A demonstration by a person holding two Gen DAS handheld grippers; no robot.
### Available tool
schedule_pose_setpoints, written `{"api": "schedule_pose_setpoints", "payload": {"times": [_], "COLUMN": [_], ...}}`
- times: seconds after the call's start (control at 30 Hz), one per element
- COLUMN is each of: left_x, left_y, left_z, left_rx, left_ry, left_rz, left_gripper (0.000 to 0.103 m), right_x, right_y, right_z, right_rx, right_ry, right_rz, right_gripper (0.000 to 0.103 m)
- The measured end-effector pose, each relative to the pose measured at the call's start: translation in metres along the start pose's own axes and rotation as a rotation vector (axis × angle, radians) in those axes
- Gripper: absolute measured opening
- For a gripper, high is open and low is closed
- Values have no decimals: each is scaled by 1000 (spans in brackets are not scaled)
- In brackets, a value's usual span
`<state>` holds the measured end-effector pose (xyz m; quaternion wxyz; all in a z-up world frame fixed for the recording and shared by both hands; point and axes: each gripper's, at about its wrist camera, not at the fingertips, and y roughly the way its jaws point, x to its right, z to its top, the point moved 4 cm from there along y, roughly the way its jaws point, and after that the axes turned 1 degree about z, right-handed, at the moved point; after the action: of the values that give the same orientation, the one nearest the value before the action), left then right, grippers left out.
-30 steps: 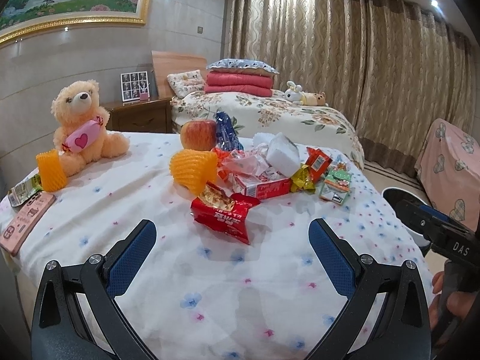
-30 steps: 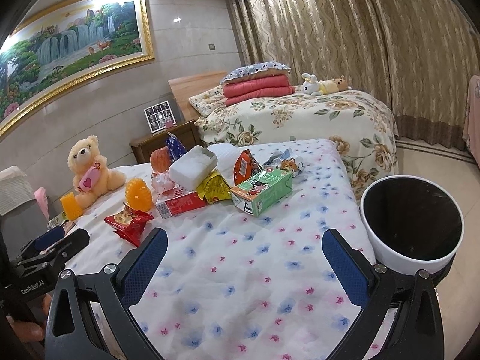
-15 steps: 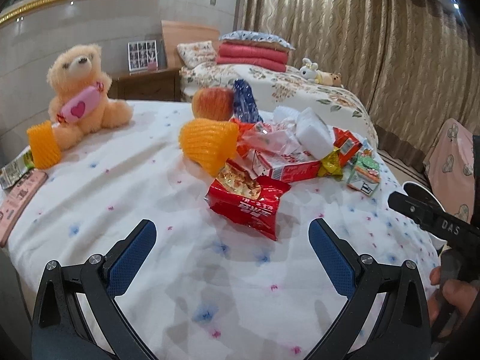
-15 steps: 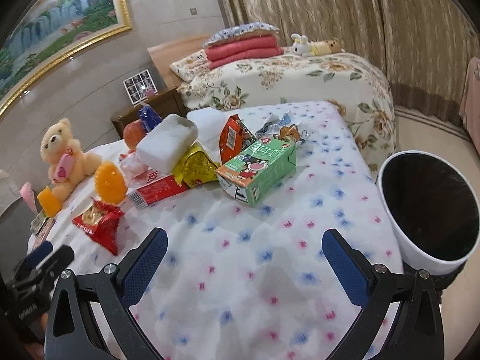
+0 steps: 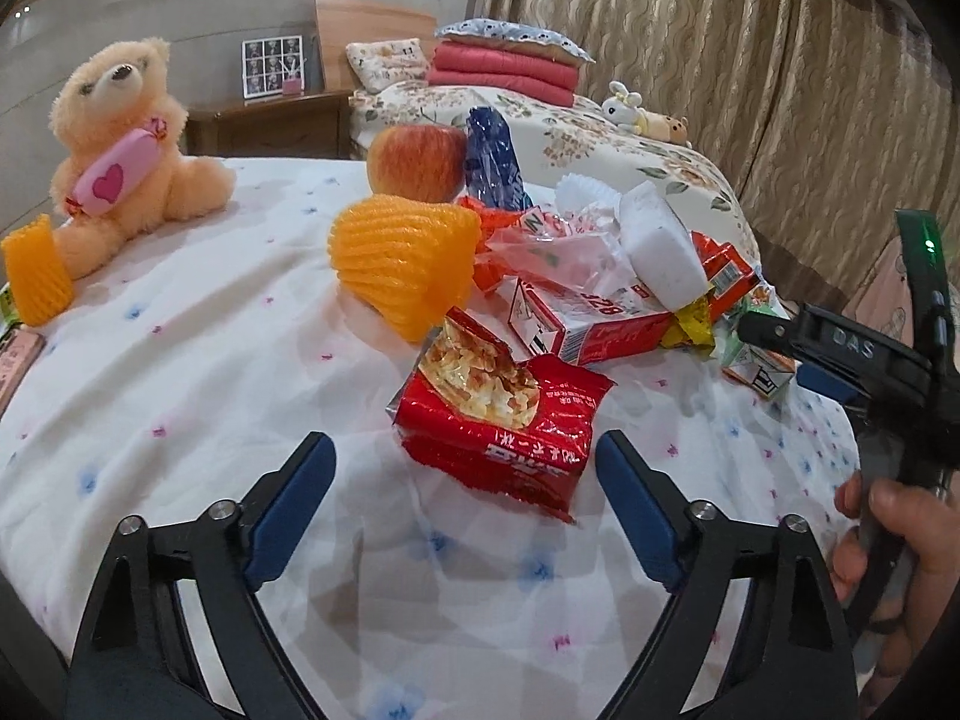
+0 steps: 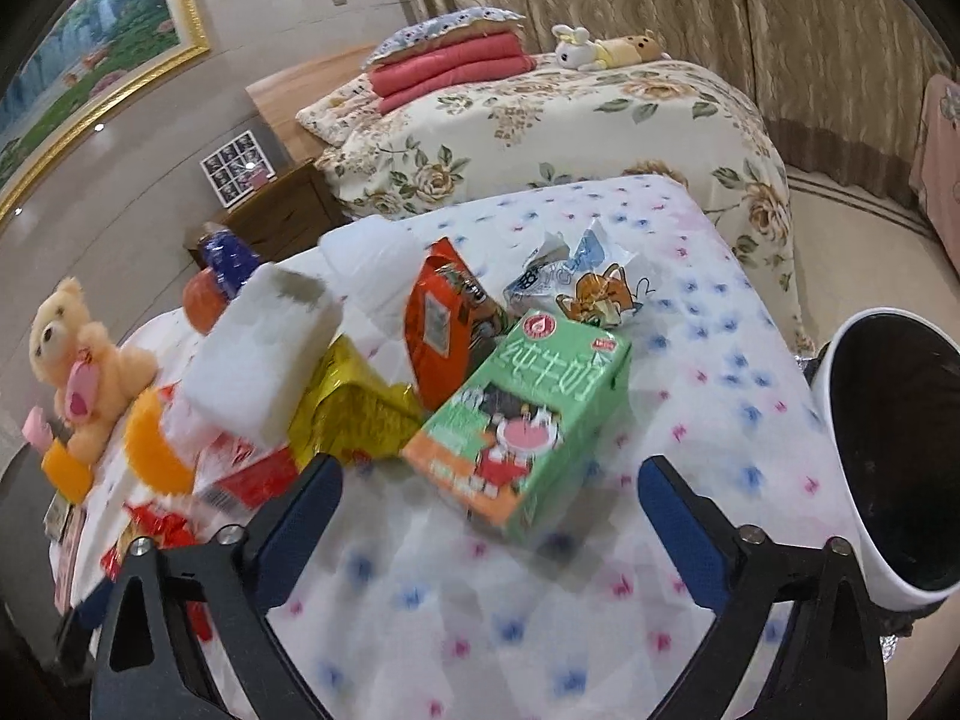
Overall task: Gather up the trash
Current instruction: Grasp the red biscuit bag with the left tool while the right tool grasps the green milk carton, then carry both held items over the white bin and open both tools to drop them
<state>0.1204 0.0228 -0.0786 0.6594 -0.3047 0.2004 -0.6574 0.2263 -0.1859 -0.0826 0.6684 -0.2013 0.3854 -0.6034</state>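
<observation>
Left gripper (image 5: 465, 468) spread wide, nothing between the fingers, hovering low over the bed (image 5: 180, 330) with the red snack bag (image 5: 504, 414) lying just ahead, between the fingertips' line and the trash pile. Snack bag torn open at the top, flat on the sheet, touching nothing but the sheet on its near side. Behind the snack bag, an orange foam net (image 5: 402, 258); just right of the snack bag's far end, a red carton (image 5: 588, 324) with a white block (image 5: 660, 246) leaning across it. Beyond the net, an apple (image 5: 417, 162) and a blue wrapper (image 5: 492, 156) standing upright beside it. Far left of the snack bag, a teddy bear (image 5: 114, 144) seated on the sheet.

Right gripper (image 6: 489, 507) also spread wide and holding nothing, poised above the sheet with the green milk carton (image 6: 528, 414) lying on its side just ahead, slightly left of centre. Touching the milk carton's far left edge, an orange-red packet (image 6: 441, 324) propped upright; left of that, a gold wrapper (image 6: 354, 414). Beyond the milk carton, a crumpled cartoon wrapper (image 6: 576, 282). Well right of the milk carton, off the bed's edge, a white bin (image 6: 852, 450) with a dark inside, mouth tilted toward the camera.
</observation>
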Motion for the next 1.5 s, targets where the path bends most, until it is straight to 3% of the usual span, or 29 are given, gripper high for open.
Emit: {"api": "schedule_pose_setpoints", "payload": {"times": [0.07,0.13,0.17,0.3,0.67,1.5], "left_x": [1,2,2,6,43,166], "left_y": [4,6,7,5,-14,-28], "left_z": [1,2,2,0,-6,-14], "left_rx": [-8,-15,-17,-4,22,15], "left_ry": [-1,2,3,21,78,266], "left_rz": [-11,-26,-31,-45,-128,-308], "left_gripper": [79,66,60,56,54,54], "right_x": [3,4,8,11,36,129], "right_y": [8,11,11,3,-43,-122], "right_z": [3,3,1,-2,-28,-40], "right_rx": [-19,-31,-38,-45,-25,100], "right_ry": [22,34,50,57,61,184], "right_rz": [4,5,22,73,137,101], "right_gripper": [87,67,62,55,54,54]}}
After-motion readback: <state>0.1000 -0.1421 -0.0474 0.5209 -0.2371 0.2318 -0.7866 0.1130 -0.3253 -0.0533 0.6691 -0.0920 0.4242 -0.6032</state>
